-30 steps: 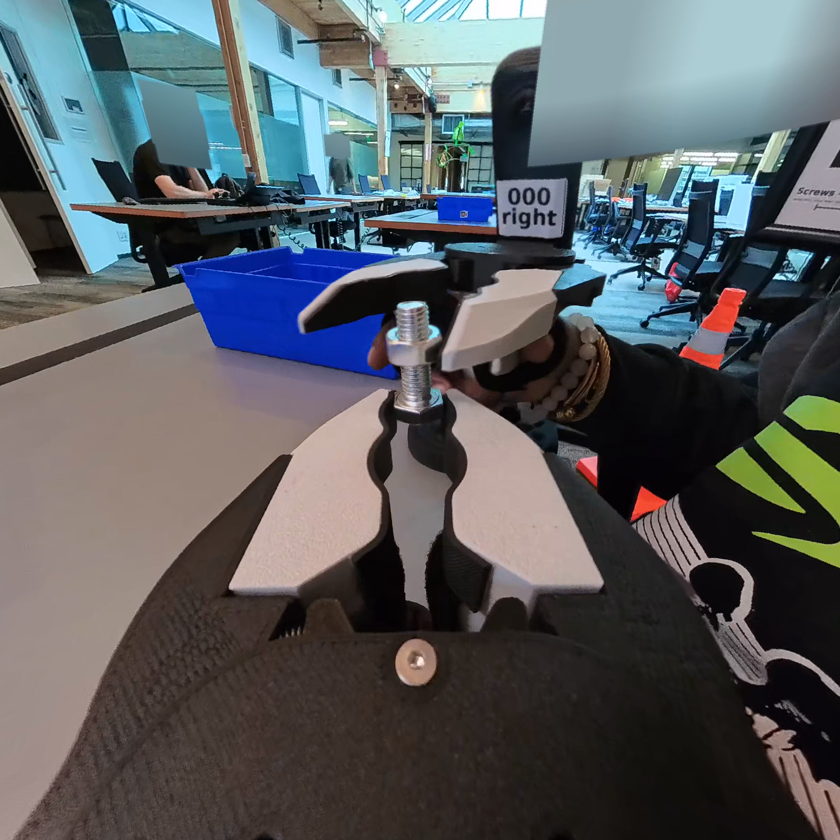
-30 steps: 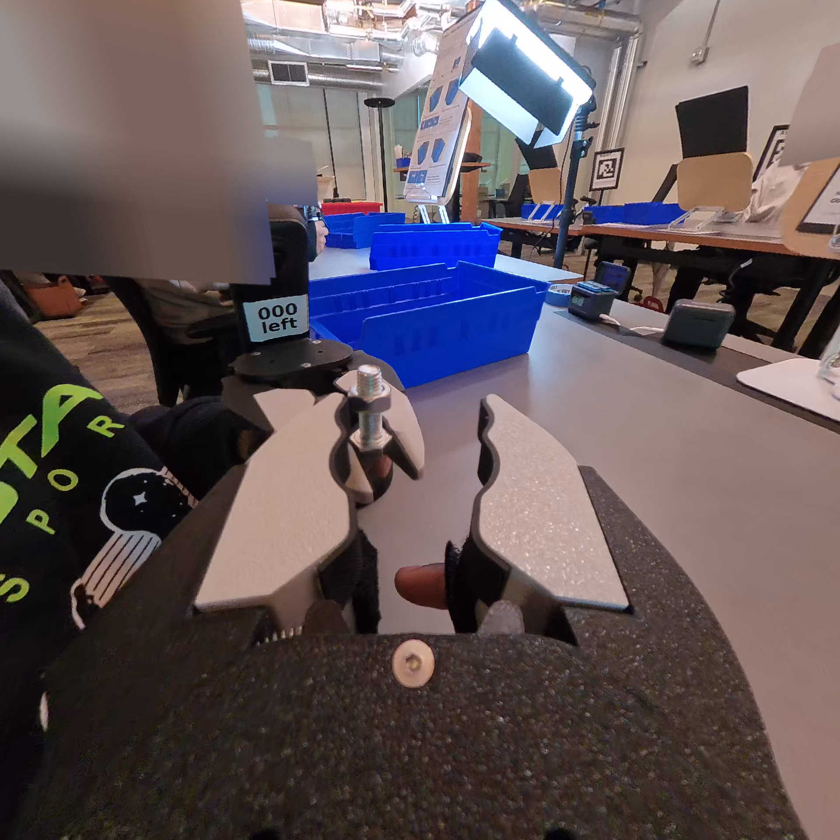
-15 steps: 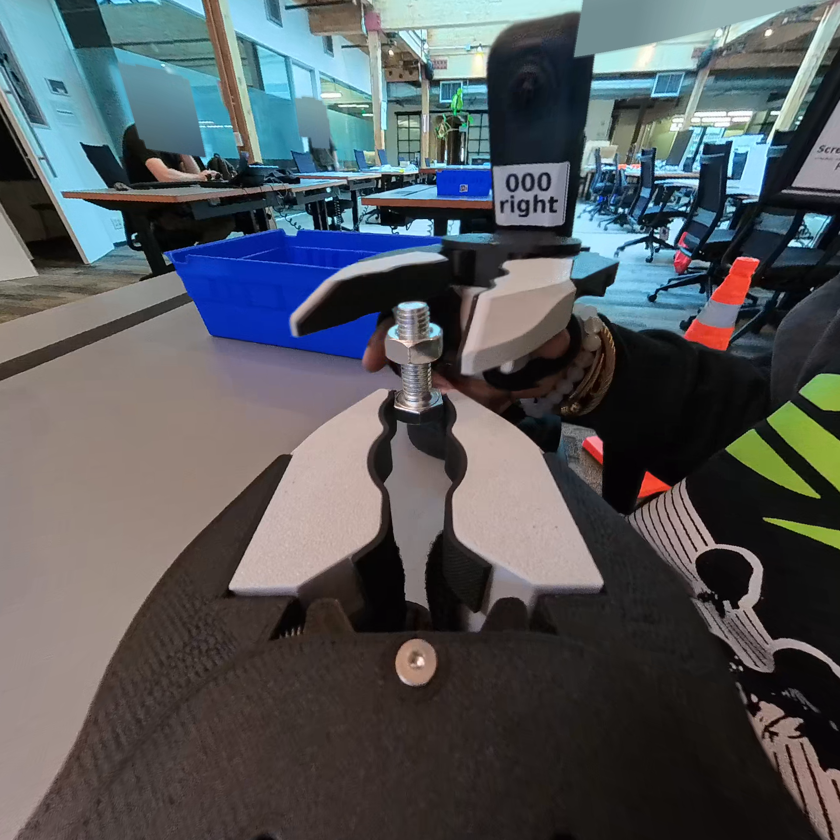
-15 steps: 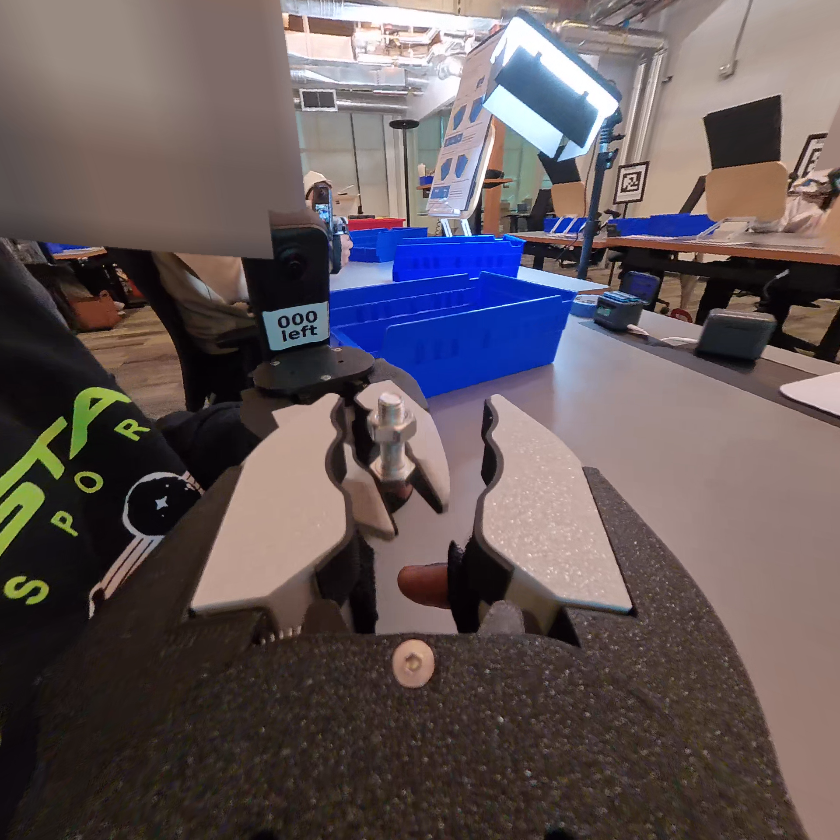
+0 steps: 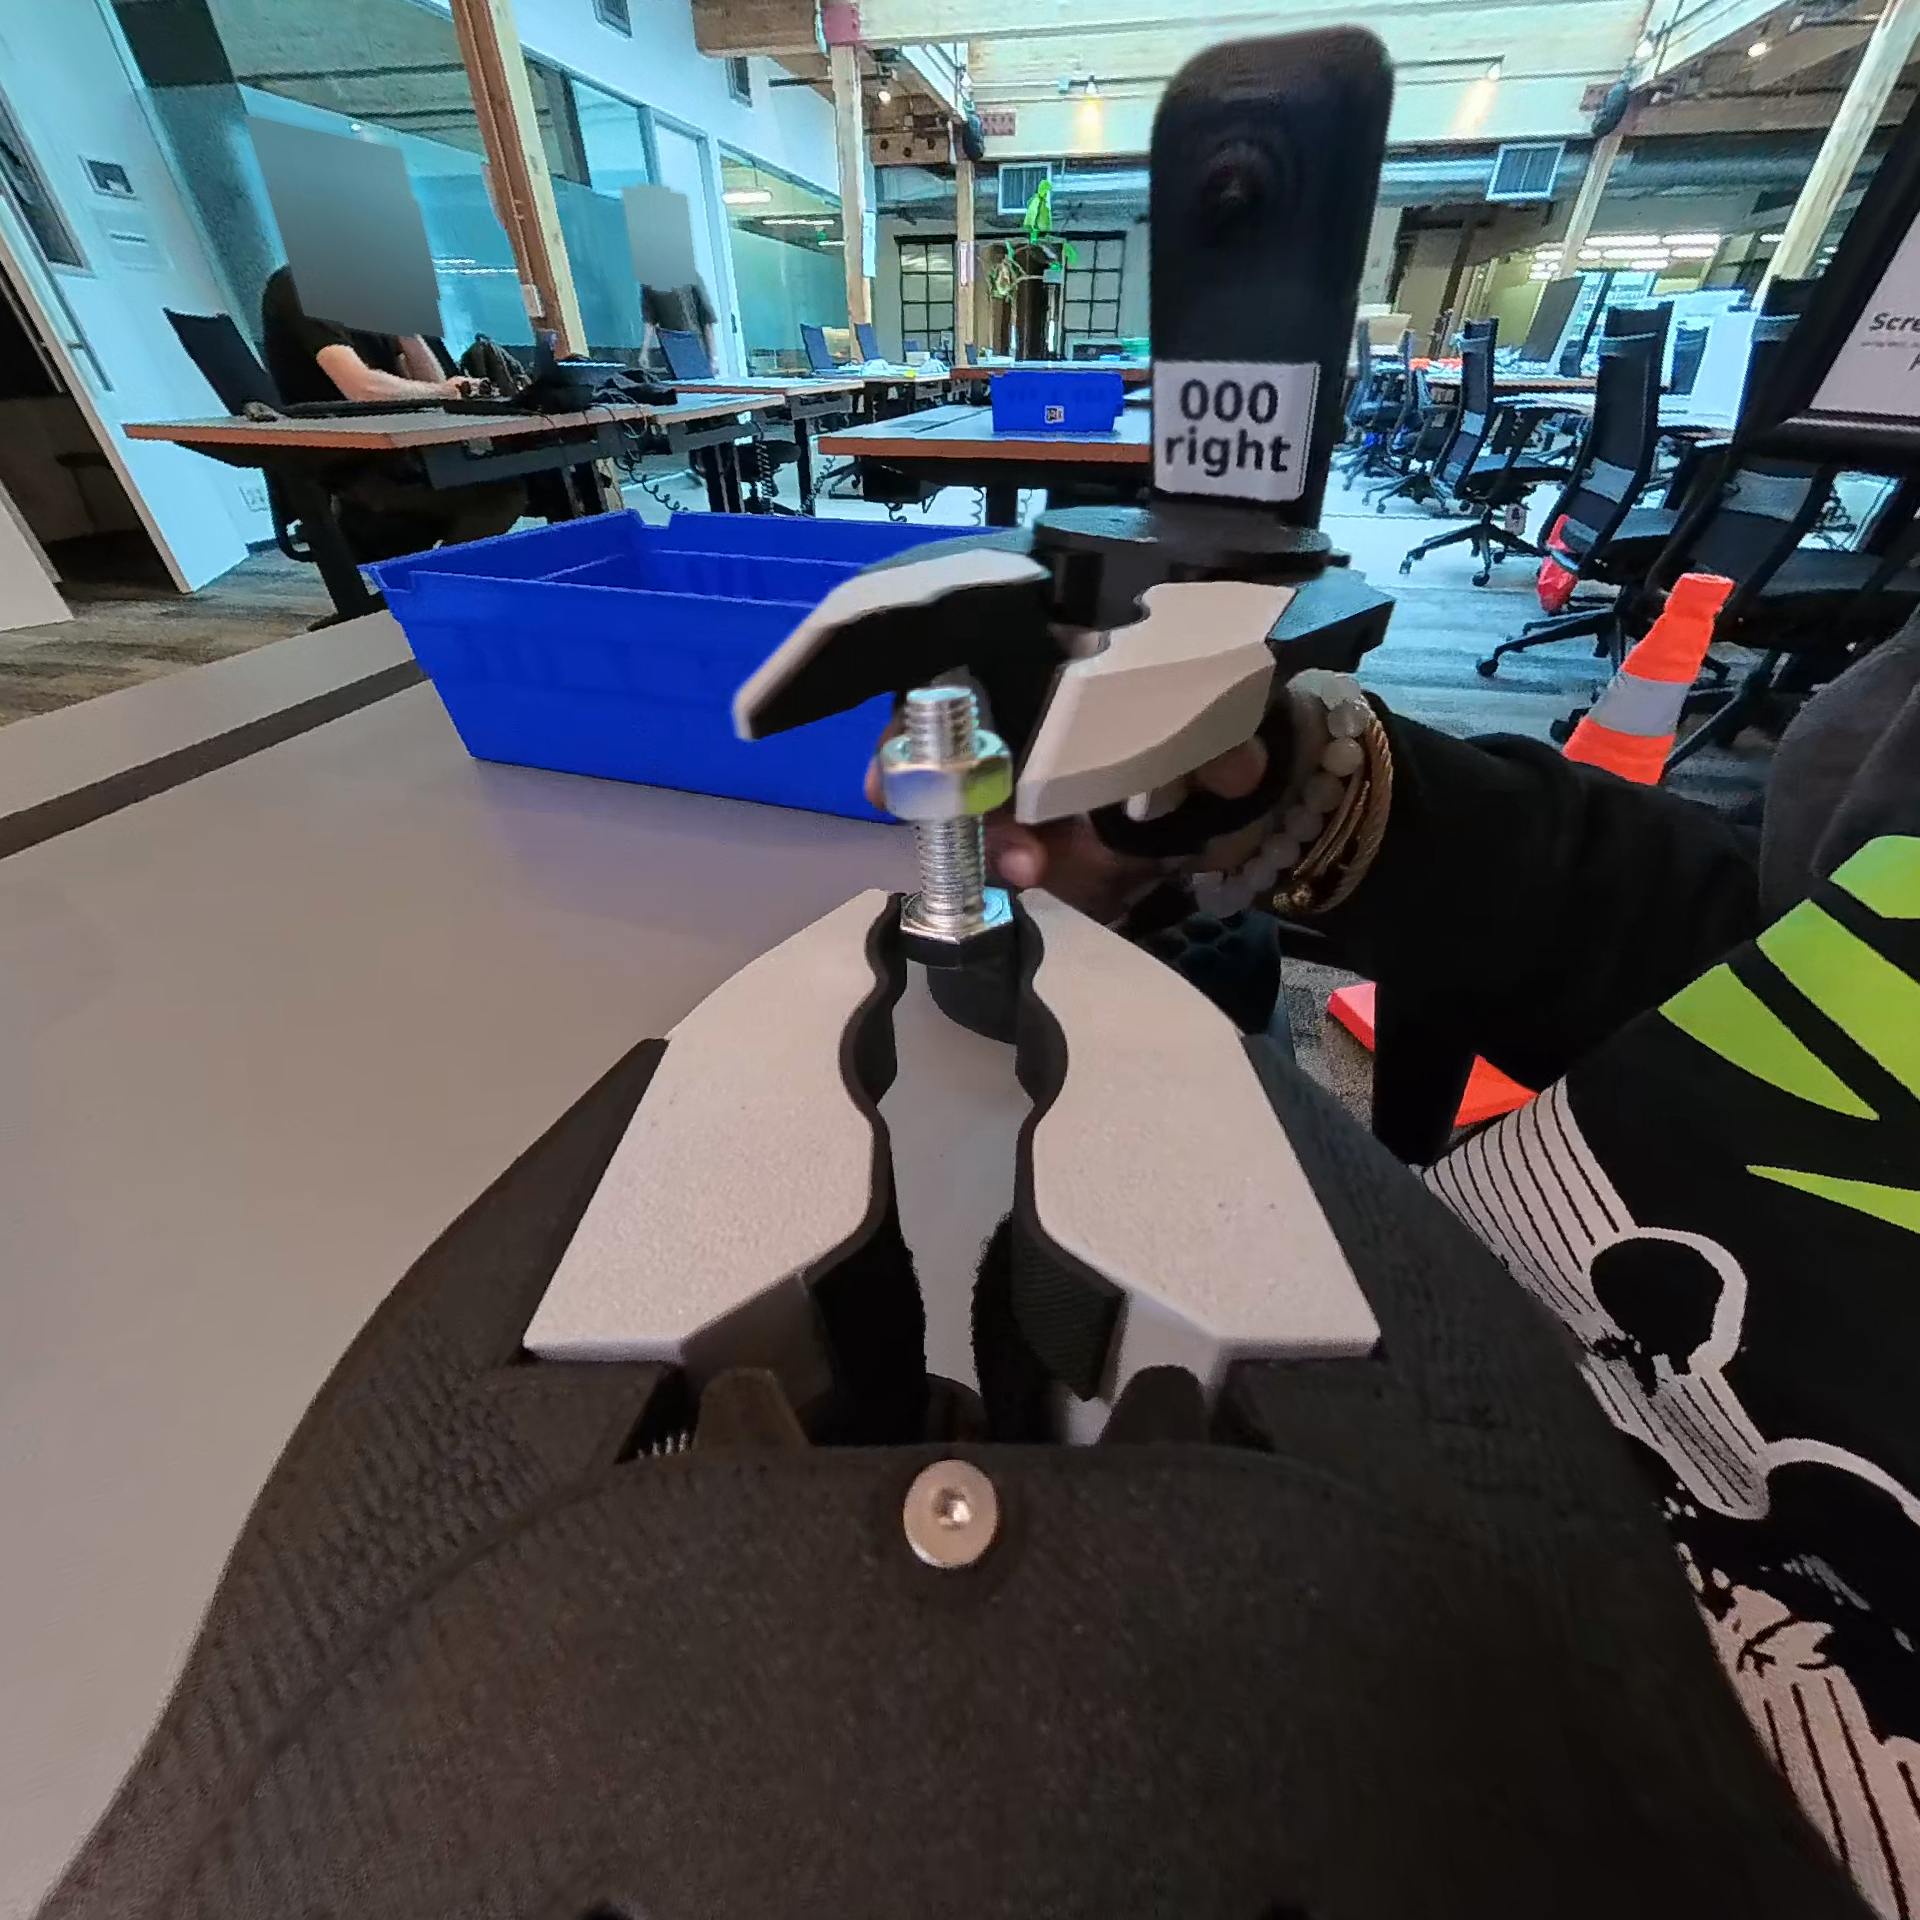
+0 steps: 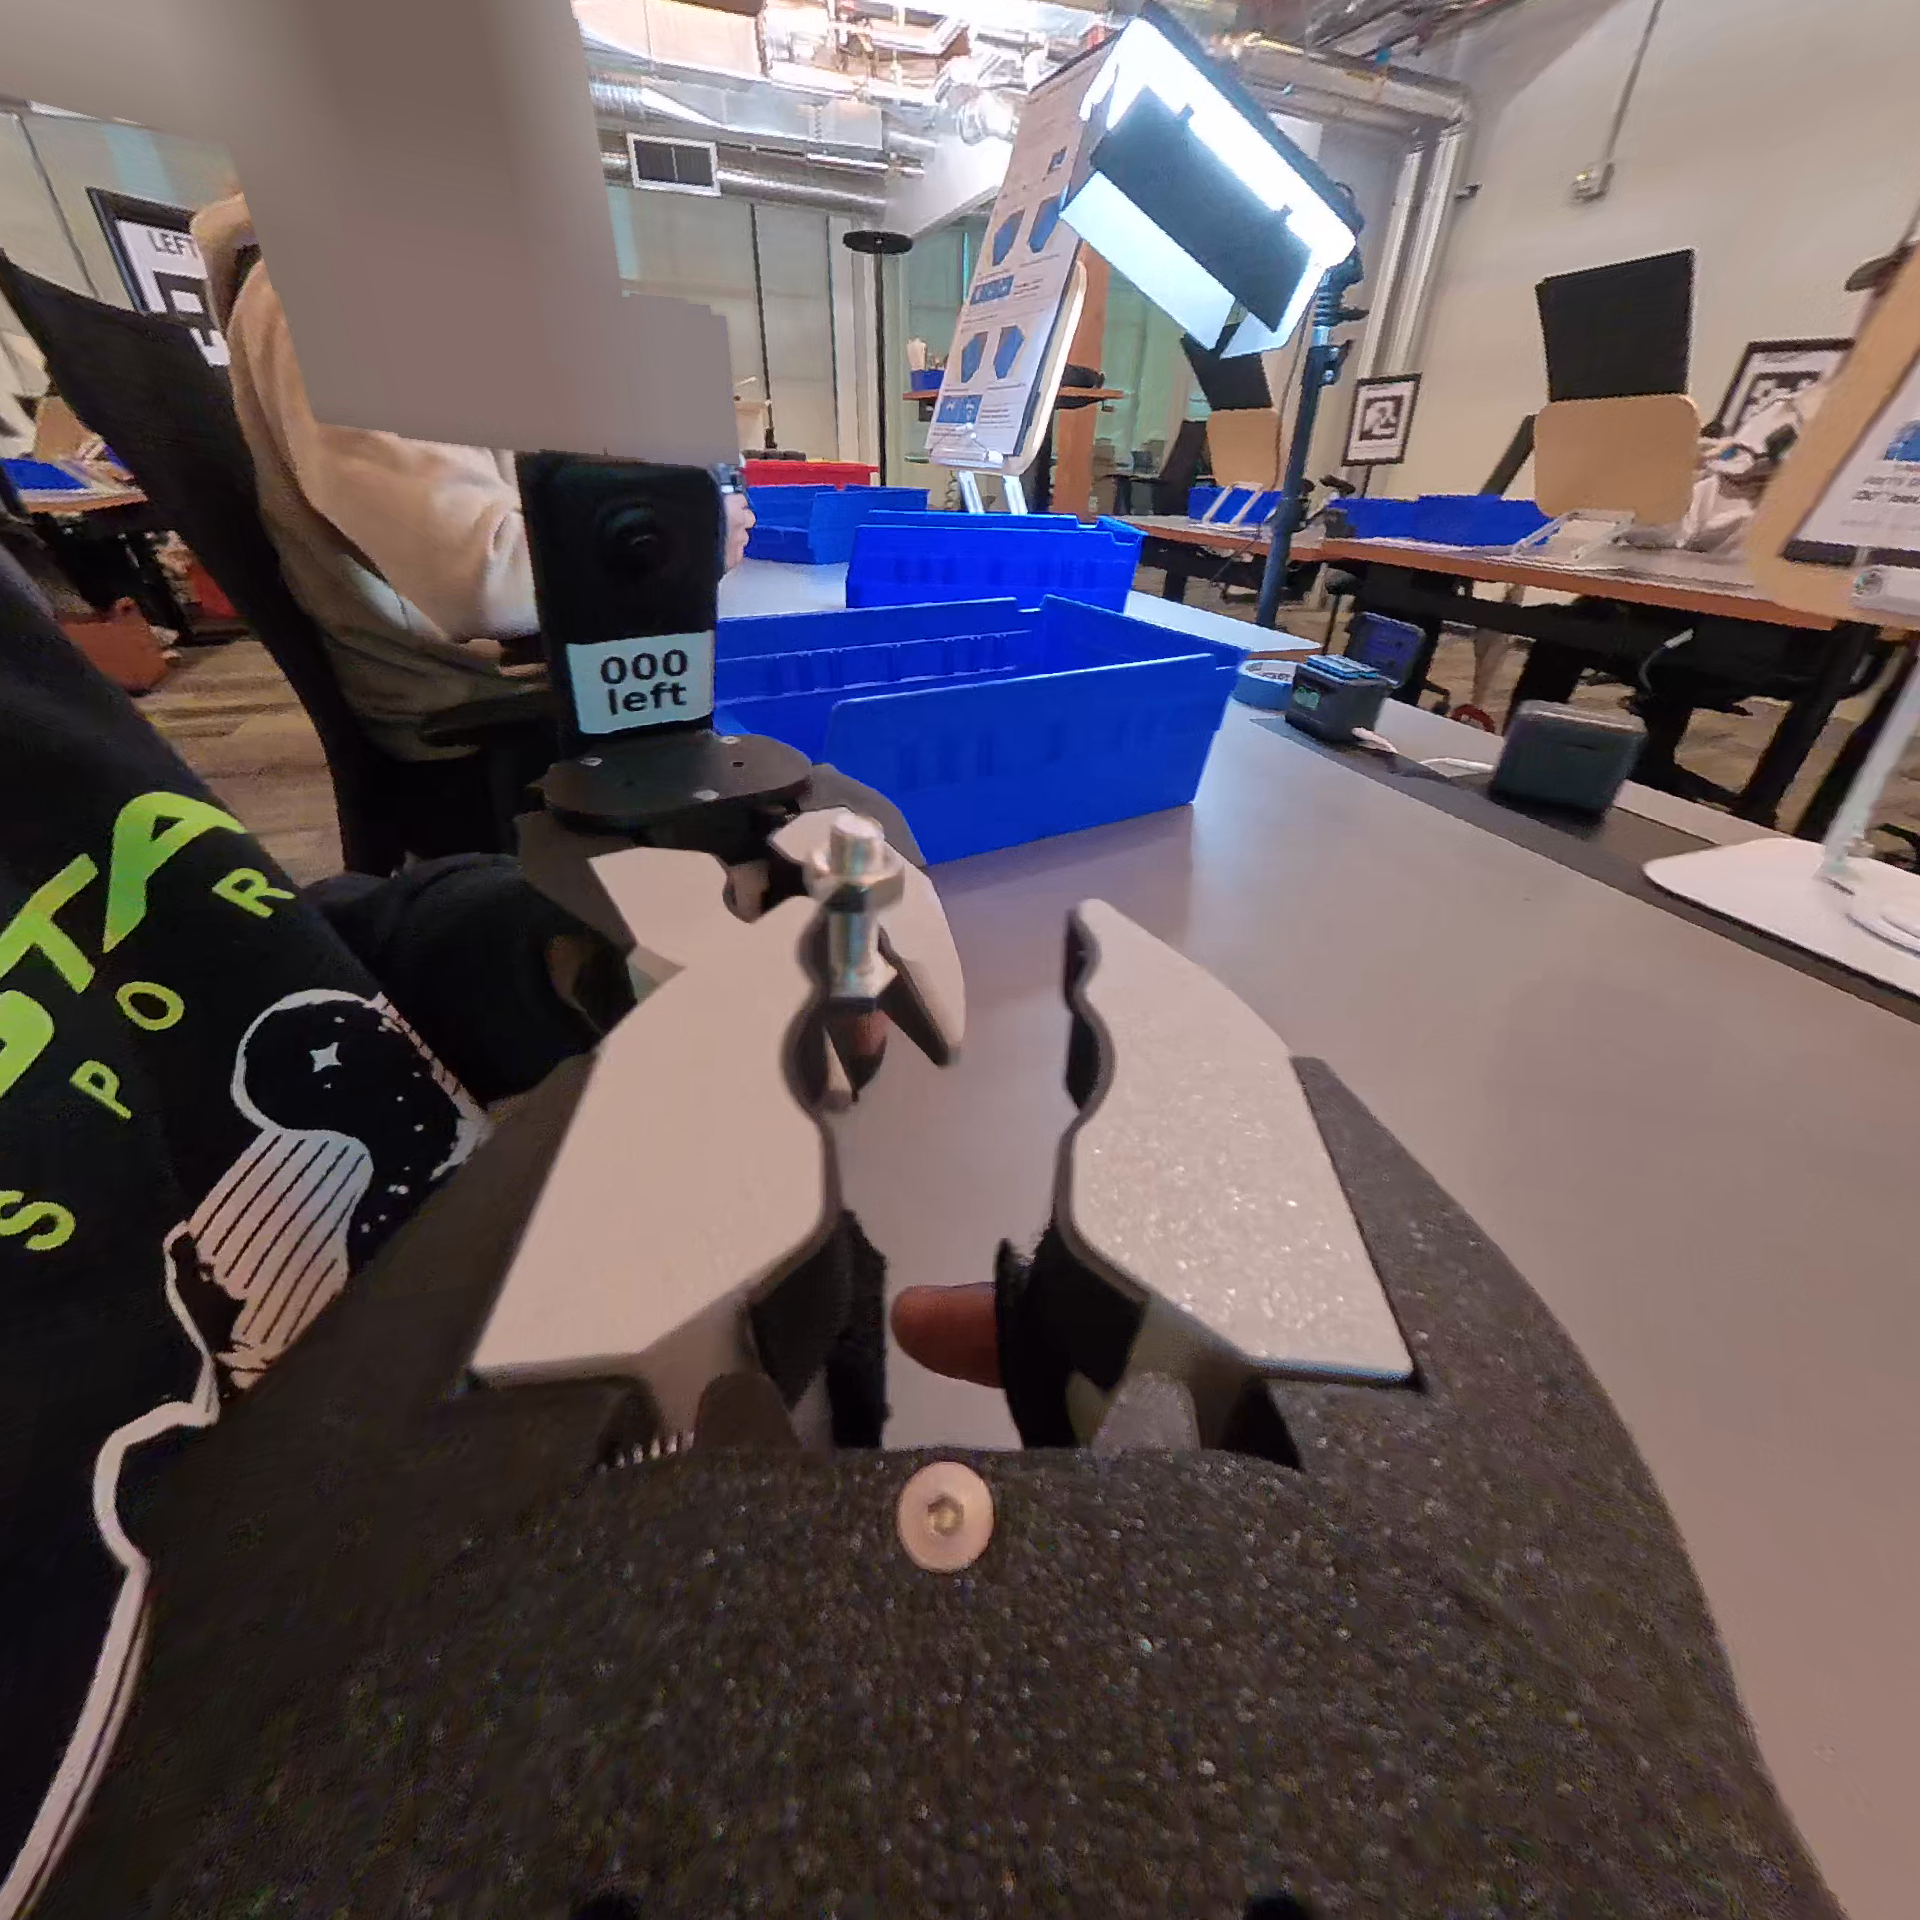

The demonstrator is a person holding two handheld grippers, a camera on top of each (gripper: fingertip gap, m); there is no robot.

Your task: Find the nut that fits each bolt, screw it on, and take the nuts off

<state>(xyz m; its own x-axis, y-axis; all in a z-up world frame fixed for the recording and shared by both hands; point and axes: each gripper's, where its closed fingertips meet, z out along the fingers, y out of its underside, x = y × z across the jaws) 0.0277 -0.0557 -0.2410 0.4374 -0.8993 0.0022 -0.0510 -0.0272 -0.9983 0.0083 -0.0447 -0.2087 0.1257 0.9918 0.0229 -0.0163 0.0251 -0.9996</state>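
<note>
A silver bolt (image 5: 943, 857) stands upright with its head clamped in my left gripper (image 5: 951, 930), which is shut on it above the grey table (image 5: 312, 987). A silver hex nut (image 5: 945, 774) sits on the thread near the top. My right gripper (image 5: 894, 758) faces me, open, with its fingers on either side of the nut and not clamped on it. In the right wrist view the bolt (image 6: 847, 951) and nut (image 6: 857, 883) stand at the left finger's tip of my open right gripper (image 6: 935, 977), and the left gripper (image 6: 852, 1039) holds the bolt from below.
A blue bin (image 5: 623, 665) stands on the table behind the bolt; it also shows in the right wrist view (image 6: 1018, 748). Small grey devices (image 6: 1569, 753) and a white stand base (image 6: 1787, 904) lie at the table's (image 6: 1455, 1039) far right. An orange cone (image 5: 1652, 686) stands on the floor. Left and right tips are no more than a few centimetres apart.
The right gripper has shifted slightly around the nut and stays open. The left gripper keeps the bolt upright. The nut's height on the thread looks the same.
</note>
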